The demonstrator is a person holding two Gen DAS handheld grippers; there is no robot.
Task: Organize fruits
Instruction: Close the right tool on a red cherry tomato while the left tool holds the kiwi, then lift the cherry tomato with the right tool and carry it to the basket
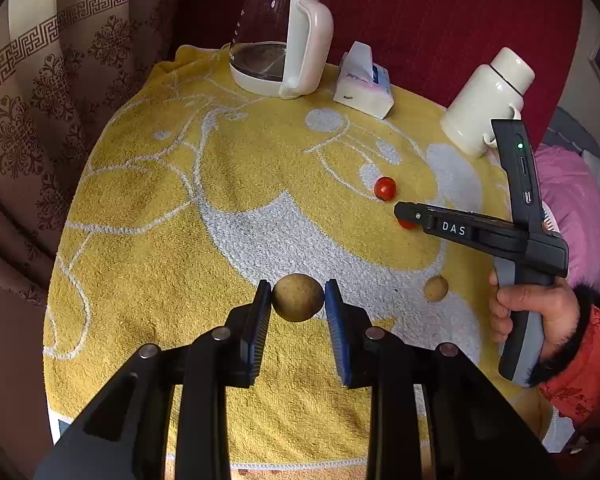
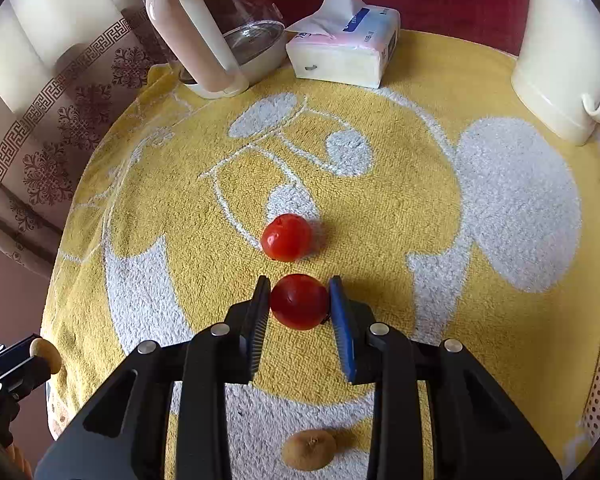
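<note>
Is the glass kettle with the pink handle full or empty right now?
Empty, as far as shows: the clear glass kettle with the pink handle stands upright on the yellow towel, lid on, with no water line visible through its wall.

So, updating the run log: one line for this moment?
left gripper: shut on brown fruit | right gripper: shut on tomato

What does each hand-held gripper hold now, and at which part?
The left hand-held gripper holds a brown kiwi across its middle. The right hand-held gripper holds a red tomato by its sides.
</note>
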